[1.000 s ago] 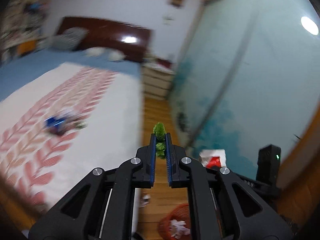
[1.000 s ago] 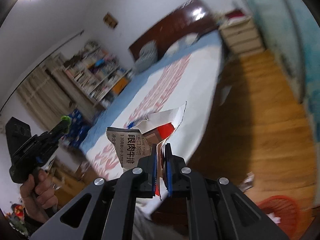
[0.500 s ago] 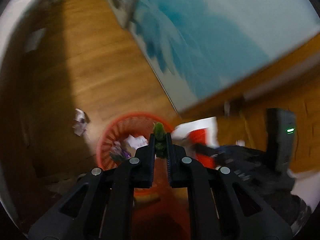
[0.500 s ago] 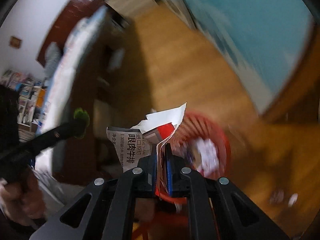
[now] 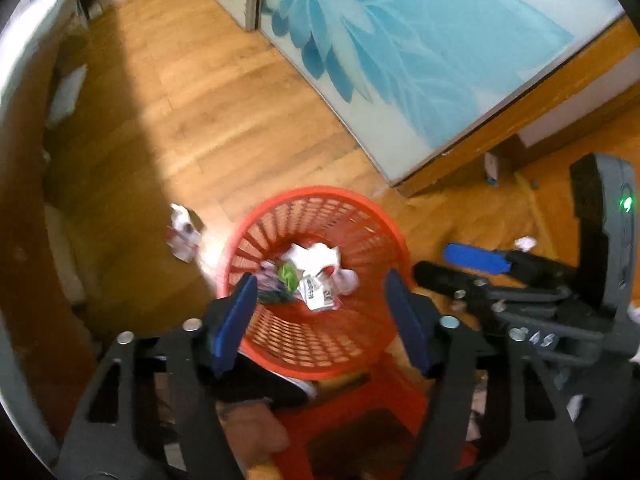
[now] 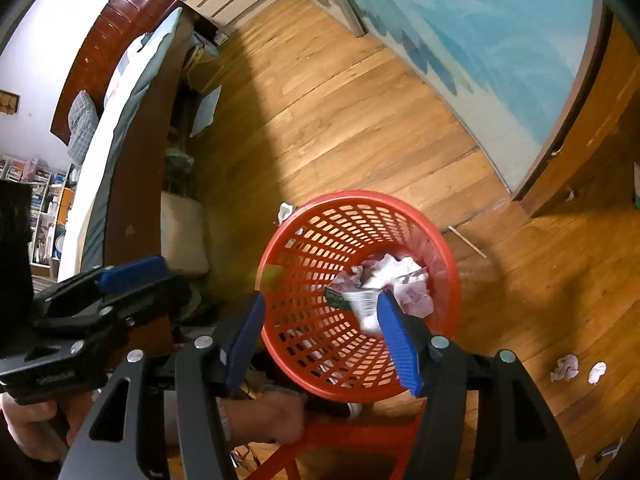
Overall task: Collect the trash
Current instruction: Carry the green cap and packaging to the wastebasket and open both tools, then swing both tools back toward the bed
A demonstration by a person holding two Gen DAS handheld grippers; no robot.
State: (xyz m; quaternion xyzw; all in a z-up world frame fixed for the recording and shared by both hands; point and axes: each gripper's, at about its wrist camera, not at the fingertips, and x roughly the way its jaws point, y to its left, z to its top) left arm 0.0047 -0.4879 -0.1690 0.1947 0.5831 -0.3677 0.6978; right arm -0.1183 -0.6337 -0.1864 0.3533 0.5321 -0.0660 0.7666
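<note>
Left wrist view: the left gripper (image 5: pixel 320 308) hangs over the red basket (image 5: pixel 276 208) with its blue-padded fingers (image 5: pixel 234 320) spread wide apart and nothing between them. Below the gap, inside the basket, lies a small green scrap (image 5: pixel 289 273) among white crumpled paper (image 5: pixel 314 256) and a printed wrapper piece (image 5: pixel 318 298). The right gripper (image 5: pixel 476 259) shows at the right side of this view, just beside the basket rim, one blue pad facing up. A crumpled carton (image 5: pixel 184 232) lies on the wooden floor (image 5: pixel 208 120) just left of the basket, and a small white wad (image 5: pixel 525 243) lies on the floor further right.

Right wrist view: the right gripper (image 6: pixel 320 336) is likewise parted wide over the same red basket (image 6: pixel 340 204). A torn printed package (image 6: pixel 360 300), blurred, sits inside the basket close to the right finger; whether it touches the pad cannot be told. More crumpled paper (image 6: pixel 400 270) lies at the basket bottom. A blurred green blob (image 6: pixel 272 274) shows near the basket's left rim. The left gripper (image 6: pixel 132 270) is at the left, held in a hand (image 6: pixel 24 432). Two paper wads (image 6: pixel 565 366) lie on the floor at the right, well apart from the basket. The bed (image 6: pixel 120 92) runs along the left side.
</note>
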